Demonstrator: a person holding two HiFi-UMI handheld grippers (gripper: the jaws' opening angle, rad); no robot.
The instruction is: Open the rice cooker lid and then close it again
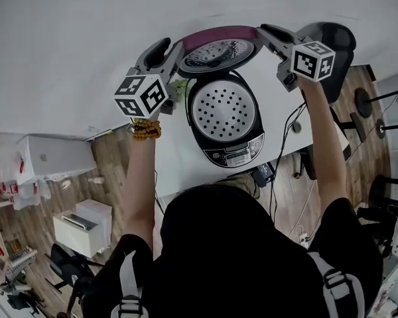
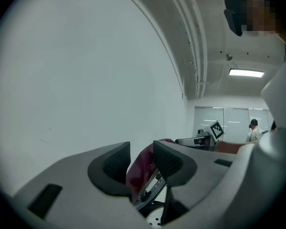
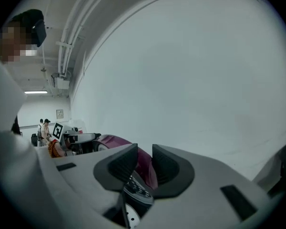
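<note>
Left gripper point(image 2: 142, 149), jaws opening, and right gripper point(image 3: 144, 151), jaws closing, are set astride the raised lid point(image 1: 219, 37) rim: stiff, hinged, best taken there.

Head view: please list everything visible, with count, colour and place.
rice cooker: one, black, on the table, open
lid: one, maroon, raised at the cooker's far side
perforated plate: one, silver, in the cooker's open top
table: one, white, under the cooker
chair: one, black, upper right
left gripper: one, grey, jaws opening, lid rim between them
right gripper: one, grey, jaws closing, lid rim between them
</note>
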